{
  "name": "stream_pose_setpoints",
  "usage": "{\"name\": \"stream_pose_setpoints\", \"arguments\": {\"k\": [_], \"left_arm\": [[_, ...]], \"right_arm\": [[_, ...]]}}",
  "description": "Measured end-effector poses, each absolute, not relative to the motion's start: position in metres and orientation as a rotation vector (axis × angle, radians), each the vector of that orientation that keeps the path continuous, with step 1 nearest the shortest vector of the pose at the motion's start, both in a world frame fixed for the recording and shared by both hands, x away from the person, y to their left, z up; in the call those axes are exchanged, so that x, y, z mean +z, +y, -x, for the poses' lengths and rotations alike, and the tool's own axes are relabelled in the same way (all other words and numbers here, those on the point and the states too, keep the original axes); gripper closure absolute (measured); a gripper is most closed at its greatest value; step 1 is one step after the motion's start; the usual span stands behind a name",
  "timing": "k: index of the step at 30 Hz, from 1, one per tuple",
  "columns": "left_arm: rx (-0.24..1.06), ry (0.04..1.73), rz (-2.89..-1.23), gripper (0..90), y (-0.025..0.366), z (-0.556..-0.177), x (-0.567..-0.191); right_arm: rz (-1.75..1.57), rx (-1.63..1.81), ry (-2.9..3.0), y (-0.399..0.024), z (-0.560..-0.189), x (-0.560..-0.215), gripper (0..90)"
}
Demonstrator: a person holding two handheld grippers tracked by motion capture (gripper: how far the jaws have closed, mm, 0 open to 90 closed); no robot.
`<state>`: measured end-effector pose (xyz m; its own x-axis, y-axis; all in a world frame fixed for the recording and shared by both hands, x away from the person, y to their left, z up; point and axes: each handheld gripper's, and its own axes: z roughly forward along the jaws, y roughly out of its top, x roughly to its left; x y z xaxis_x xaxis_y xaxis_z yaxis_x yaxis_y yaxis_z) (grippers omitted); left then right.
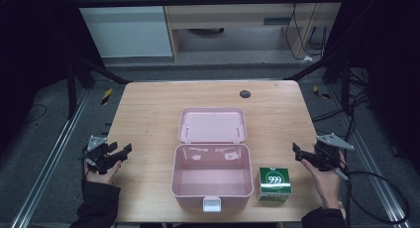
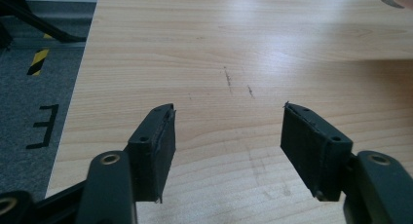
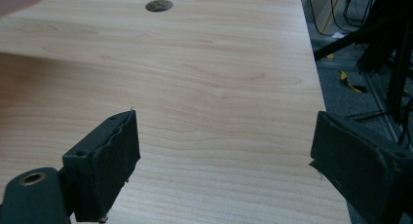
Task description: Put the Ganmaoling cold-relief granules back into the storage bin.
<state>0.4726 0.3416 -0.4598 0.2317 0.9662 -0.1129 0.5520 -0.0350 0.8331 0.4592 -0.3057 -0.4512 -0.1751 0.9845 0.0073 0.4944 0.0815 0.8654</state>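
Observation:
A pink box (image 1: pixel 212 188) stands open at the middle front of the wooden table (image 1: pixel 148 114), its inside bare. Its lid (image 1: pixel 213 125) is thrown back and lies flat behind it. Just right of the box sits a small green carton (image 1: pixel 274 184) marked 999. My left gripper (image 1: pixel 120 149) (image 2: pixel 229 121) hovers near the table's left edge, open, with only bare wood between its jaws. My right gripper (image 1: pixel 298 152) (image 3: pixel 224 131) is held near the right edge beyond the carton, also open and holding nothing.
A dark round hole (image 1: pixel 245 94) (image 3: pixel 159 5) sits in the tabletop at the back right. Black frame legs and cables (image 1: pixel 346 104) stand off the table's right side. Yellow-black floor tape (image 2: pixel 38 61) lies beyond the left edge.

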Motion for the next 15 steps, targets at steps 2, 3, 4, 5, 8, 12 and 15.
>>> {"name": "stream_pose_setpoints", "arguments": {"k": [2, 3, 4, 5, 8, 12, 15], "left_arm": [[0.643, 1.421, -1.705, 39.4, 0.341, -0.473, -0.46], [0.642, 1.421, -1.711, 39.4, 0.341, -0.473, -0.46], [0.64, 1.421, -1.716, 39.9, 0.34, -0.473, -0.46], [0.637, 1.418, -1.725, 40.4, 0.34, -0.473, -0.46], [0.633, 1.416, -1.74, 40.7, 0.339, -0.473, -0.461], [0.63, 1.412, -1.763, 40.5, 0.338, -0.473, -0.464], [0.627, 1.412, -1.785, 40.2, 0.336, -0.473, -0.466]], "right_arm": [[-1.455, 1.011, 1.756, -0.305, -0.459, -0.449, 10.8], [-1.442, 1.01, 1.768, -0.304, -0.459, -0.448, 10.8], [-1.43, 1.014, 1.777, -0.302, -0.458, -0.446, 10.8], [-1.418, 1.018, 1.783, -0.301, -0.458, -0.445, 11.0], [-1.376, 1.02, 1.817, -0.297, -0.458, -0.439, 11.8], [-1.331, 1.019, 1.855, -0.293, -0.457, -0.429, 11.8], [-1.304, 1.023, 1.879, -0.291, -0.456, -0.422, 11.8]]}}
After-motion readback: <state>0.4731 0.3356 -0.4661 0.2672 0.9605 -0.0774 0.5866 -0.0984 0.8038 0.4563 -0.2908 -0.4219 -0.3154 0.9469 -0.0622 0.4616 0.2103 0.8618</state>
